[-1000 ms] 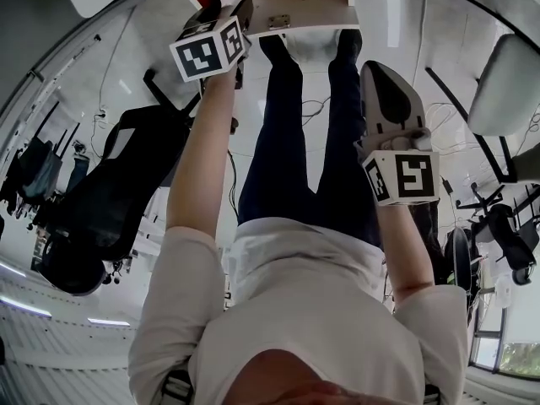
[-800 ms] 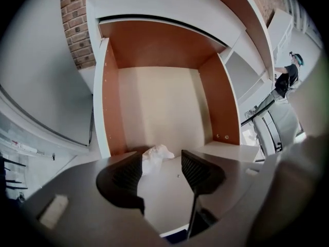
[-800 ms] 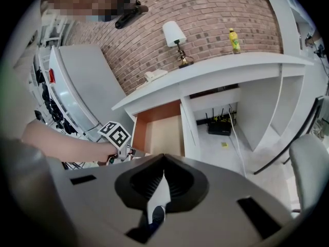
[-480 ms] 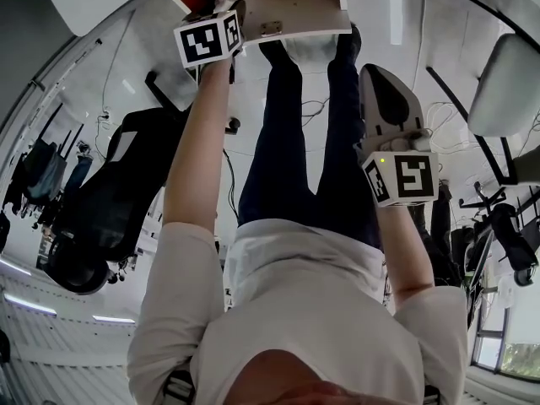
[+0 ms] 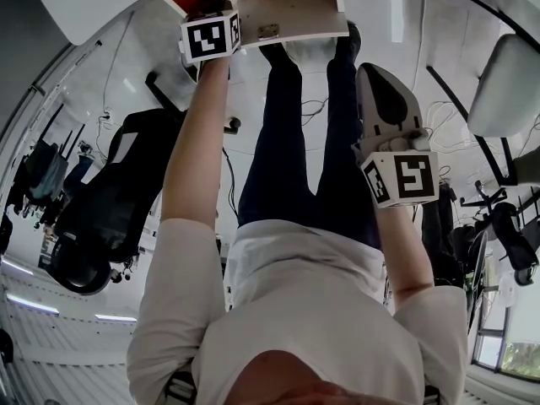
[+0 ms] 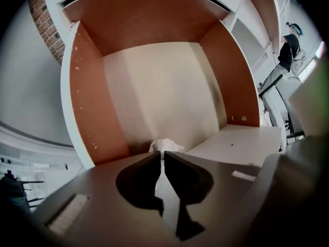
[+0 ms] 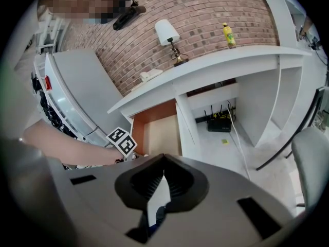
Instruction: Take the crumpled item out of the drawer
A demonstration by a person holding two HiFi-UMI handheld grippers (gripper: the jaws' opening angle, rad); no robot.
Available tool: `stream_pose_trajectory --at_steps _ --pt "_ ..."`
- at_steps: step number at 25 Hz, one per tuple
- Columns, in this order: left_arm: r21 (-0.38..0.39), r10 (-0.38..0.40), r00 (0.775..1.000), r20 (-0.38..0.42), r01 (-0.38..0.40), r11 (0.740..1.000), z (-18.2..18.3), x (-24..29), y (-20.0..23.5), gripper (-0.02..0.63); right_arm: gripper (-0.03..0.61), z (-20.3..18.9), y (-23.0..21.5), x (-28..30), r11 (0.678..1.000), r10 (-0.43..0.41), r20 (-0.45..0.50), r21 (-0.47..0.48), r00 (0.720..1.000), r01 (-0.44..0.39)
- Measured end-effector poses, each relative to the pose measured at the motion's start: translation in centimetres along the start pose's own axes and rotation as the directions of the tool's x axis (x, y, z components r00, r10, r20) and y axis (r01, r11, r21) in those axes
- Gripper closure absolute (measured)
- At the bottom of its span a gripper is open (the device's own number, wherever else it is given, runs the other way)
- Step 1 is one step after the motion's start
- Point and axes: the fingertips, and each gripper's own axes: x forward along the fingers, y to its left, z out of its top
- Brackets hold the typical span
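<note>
1. Inside the open drawer (image 6: 92, 102), the white crumpled item (image 6: 165, 145) sits on the pale floor, near 1 orange side wall.
2. Left tool (image 6: 163, 154) points down into the drawer. Its jaws have just been closing and are nearly together, tips pinching the crumpled item.
3. Right tool (image 7: 163, 158) is well apart from the drawer, beside the person's legs (image 5: 287, 142), clenched on nothing.
4. Desk (image 7: 205, 66) top carries 1 lamp (image 7: 168, 35) and 1 bottle (image 7: 227, 35).
</note>
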Motion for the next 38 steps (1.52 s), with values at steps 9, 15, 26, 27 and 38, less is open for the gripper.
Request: stream_pose_trajectory --at_steps 9,15,26,27,38 --pt "-0.028 -0.017 1.000 0.017 0.017 0.999 -0.3 0.0 0.1 0.592 0.569 -0.2 0.1 0.5 1.000 0.007 -0.001 0.004 1.000 -0.007" --pt "-0.047 -0.029 0.999 0.038 0.031 0.998 -0.7 -0.4 0.2 0.595 0.570 -0.5 0.5 0.6 1.000 0.008 -0.003 0.005 1.000 -0.008" --pt "-0.089 -0.078 0.986 0.150 0.092 0.992 -0.7 -2.9 0.1 0.598 0.569 -0.8 2.4 0.4 0.999 0.024 0.006 -0.026 1.000 -0.024" --pt "-0.096 -0.081 0.983 0.164 0.097 0.991 -0.6 -3.1 0.2 0.598 0.570 -0.9 2.6 0.4 0.999 0.025 0.006 -0.028 1.000 -0.025" --pt "-0.175 -0.053 0.935 0.351 0.121 0.977 -0.6 -7.9 0.9 0.604 0.570 -1.3 4.3 0.3 0.998 0.026 0.021 -0.063 0.999 -0.025"
